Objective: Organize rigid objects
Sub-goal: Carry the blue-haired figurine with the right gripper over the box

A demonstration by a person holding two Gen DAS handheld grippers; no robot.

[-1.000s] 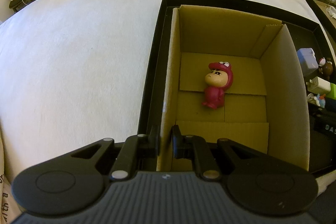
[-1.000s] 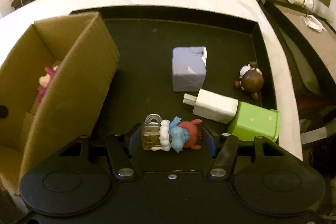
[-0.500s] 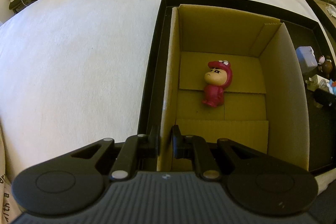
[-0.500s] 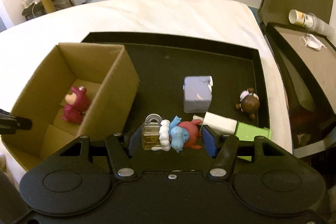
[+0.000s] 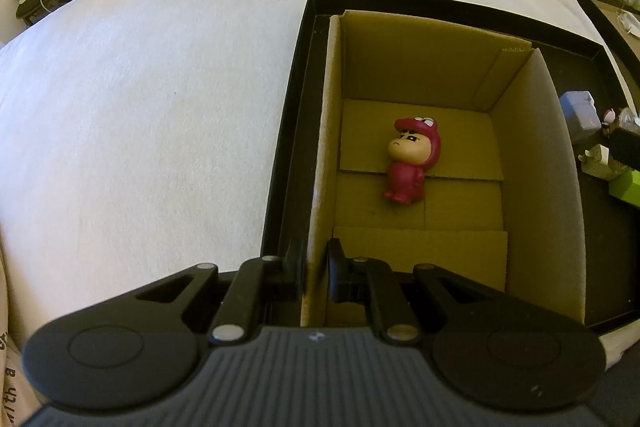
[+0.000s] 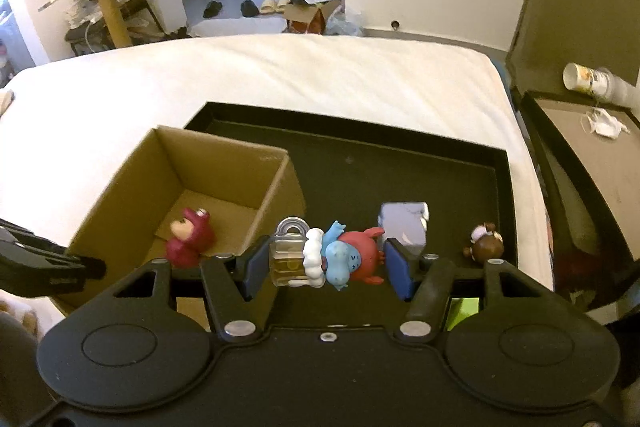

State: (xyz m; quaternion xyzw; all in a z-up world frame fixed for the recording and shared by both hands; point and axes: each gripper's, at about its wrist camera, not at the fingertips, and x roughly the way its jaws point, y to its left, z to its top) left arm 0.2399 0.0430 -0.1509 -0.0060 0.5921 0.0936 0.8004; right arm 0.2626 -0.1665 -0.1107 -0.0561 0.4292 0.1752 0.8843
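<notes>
Your right gripper (image 6: 327, 263) is clamped on the blue-and-red figurine (image 6: 346, 255), which lies sideways between the blue pads (image 6: 398, 267) with a small clear bottle (image 6: 288, 253) at its left end pressed against the left pad. You hold it in the air, above the black tray (image 6: 400, 163), with the tray floor showing beneath it. Just ahead of the right pad sits the pale purple cube (image 6: 404, 223), and further right, near the tray's right wall, the brown bear figurine (image 6: 486, 245). A sliver of green block (image 6: 462, 311) shows under your right finger linkage.

Ahead and to the left of that gripper stands the open cardboard box (image 6: 224, 163), inside the tray at its left end. The pink figurine (image 6: 188, 237) lies on the box floor, on its back.

Your left gripper (image 5: 314, 269) is closed on the box's near-left wall, one finger outside and one inside, at the near corner. From there the pink figurine (image 5: 412, 161) is ahead and slightly right, head pointing away from you. Beyond the box's right wall you see the purple cube (image 5: 580, 121), a white plug adapter (image 5: 598, 163) and the green block (image 5: 626, 187).

The tray rests on a white bed (image 5: 140, 87); a paper cup (image 6: 586, 81) lies on a side surface far to the right.
</notes>
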